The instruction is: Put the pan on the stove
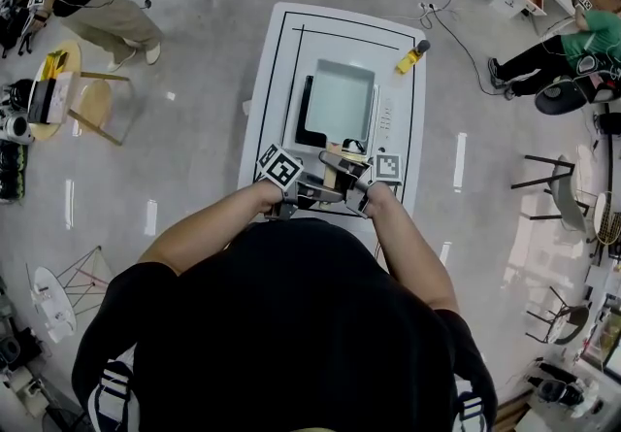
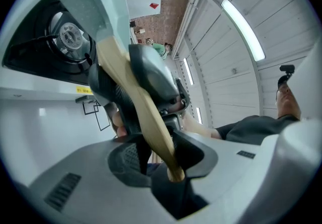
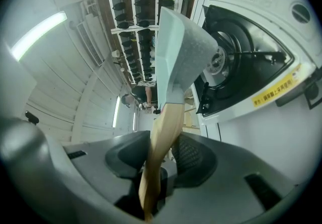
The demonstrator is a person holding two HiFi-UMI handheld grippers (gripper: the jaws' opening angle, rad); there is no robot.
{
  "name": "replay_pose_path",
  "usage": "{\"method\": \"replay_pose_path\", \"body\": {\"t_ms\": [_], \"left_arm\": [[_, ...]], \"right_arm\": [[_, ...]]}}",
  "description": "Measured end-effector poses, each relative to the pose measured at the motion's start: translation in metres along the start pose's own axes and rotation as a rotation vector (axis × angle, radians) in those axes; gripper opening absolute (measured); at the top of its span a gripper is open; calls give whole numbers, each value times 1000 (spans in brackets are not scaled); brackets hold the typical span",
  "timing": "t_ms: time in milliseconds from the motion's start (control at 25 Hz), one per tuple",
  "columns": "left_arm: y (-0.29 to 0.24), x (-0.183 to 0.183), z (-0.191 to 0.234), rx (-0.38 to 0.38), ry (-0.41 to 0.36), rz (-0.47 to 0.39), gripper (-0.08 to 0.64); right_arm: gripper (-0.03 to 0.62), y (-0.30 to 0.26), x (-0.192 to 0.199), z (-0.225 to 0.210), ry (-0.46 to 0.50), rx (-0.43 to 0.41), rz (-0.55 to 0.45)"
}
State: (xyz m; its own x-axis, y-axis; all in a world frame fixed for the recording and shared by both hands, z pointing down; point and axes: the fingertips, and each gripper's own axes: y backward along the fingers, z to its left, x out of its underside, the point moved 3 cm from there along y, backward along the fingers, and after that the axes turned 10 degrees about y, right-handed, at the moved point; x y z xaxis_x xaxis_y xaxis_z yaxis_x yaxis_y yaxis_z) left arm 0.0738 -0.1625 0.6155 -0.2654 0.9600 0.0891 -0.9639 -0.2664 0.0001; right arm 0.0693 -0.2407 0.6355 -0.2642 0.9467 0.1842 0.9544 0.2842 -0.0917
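Clamped narrow on the wooden handle (image 3: 161,137) with both the left gripper (image 2: 161,152) and the right gripper (image 3: 156,162), one from each side. Held out ahead of both, with the pan (image 1: 340,102) already over the stove (image 1: 309,124) but seemingly a little clear of the burner (image 3: 241,62). Probably left to do: lowering onto the burner, then letting go.
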Motion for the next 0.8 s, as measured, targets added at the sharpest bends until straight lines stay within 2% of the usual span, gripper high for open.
{"method": "replay_pose_path", "body": {"t_ms": [480, 800], "left_arm": [[-2, 1, 14, -1, 33, 15, 133], [-5, 1, 23, -2, 55, 15, 133]], "right_arm": [[137, 2, 4, -19, -32, 43, 10], [138, 1, 6, -28, -50, 36, 16]]}}
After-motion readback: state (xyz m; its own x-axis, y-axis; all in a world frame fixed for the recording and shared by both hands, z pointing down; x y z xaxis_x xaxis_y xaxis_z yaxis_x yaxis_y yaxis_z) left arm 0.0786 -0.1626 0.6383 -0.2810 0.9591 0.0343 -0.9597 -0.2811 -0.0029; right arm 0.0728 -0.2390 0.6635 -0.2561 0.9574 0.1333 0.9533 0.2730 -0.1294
